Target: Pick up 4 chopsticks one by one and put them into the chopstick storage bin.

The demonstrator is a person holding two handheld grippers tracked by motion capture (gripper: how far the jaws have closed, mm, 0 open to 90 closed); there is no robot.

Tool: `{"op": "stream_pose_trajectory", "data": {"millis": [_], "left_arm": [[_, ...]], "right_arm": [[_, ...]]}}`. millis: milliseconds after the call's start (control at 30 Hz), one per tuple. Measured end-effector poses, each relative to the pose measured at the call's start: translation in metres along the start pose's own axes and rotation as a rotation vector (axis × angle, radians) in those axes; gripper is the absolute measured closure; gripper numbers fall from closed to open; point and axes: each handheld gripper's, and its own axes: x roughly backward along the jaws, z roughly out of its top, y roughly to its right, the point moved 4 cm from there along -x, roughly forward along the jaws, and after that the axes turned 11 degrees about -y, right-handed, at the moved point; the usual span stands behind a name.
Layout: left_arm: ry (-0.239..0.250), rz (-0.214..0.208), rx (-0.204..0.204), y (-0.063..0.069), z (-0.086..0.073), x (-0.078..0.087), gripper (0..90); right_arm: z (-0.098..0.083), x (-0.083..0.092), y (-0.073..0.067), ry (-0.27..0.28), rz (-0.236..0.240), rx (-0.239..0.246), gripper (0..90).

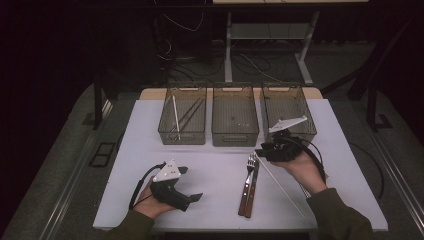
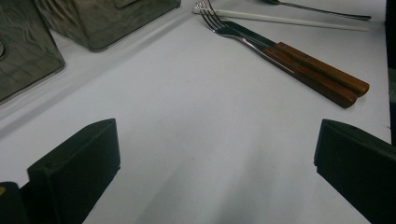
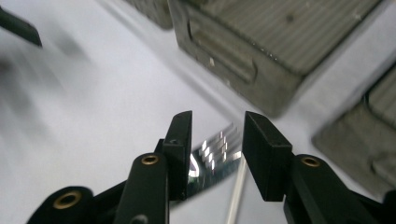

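the left gripper [image 1: 189, 184] rests in the person's left hand near the front edge of the white table [image 1: 215, 165], jaws spread wide apart with bare tabletop between them in the left gripper view, released and gripping nothing.

right of it, mid-table, a fork [image 1: 248, 177] lies beside a knife [image 1: 253, 190], the two touching along their brown wooden handles. their long axis runs almost straight front to back: handles toward the person, the fork's tines and the knife's blade toward the bins. in the left gripper view the same pair [image 2: 280, 56] lies slantwise, tines at the far end.

a thin white stick [image 1: 280, 186] lies just right of them, slanting from near the fork's tines back toward the table's front right.

the right gripper [image 1: 260, 151] is held in the right hand just past the fork's tines, pointing leftward at them. in the right gripper view its jaws stand partly closed, with the fork tines [image 3: 217, 148] showing in the gap beyond them; the pads do not press on the metal, so it holds nothing. the white stick [image 3: 236, 191] runs up between the jaws there too.

farthest back, three clear mesh bins stand in a row: the left bin [image 1: 182, 115] with a white stick and dark sticks, the middle bin [image 1: 235, 116], and the right bin [image 1: 287, 111] behind the right gripper.
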Motion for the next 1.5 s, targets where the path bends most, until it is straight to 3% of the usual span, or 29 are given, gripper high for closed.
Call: {"op": "stream_pose_trajectory", "data": {"millis": [300,800,1233,1500], "left_arm": [[-0.003,0.002,-0.007,0.001,0.000,-0.001,0.0],[-0.003,0.001,-0.013,0.002,0.000,-0.001,0.0],[-0.010,0.002,-0.012,0.002,0.000,-0.002,0.0],[-0.009,0.002,-0.014,0.002,0.000,-0.001,0.0]], "right_arm": [[-0.041,-0.003,0.000,-0.076,-0.020,0.005,69.1],[-0.082,0.002,-0.009,-0.171,0.001,0.024,73.5],[-0.100,-0.005,-0.010,-0.250,0.031,0.002,76.5],[-0.101,-0.006,-0.003,-0.265,-0.002,-0.008,77.3]]}}
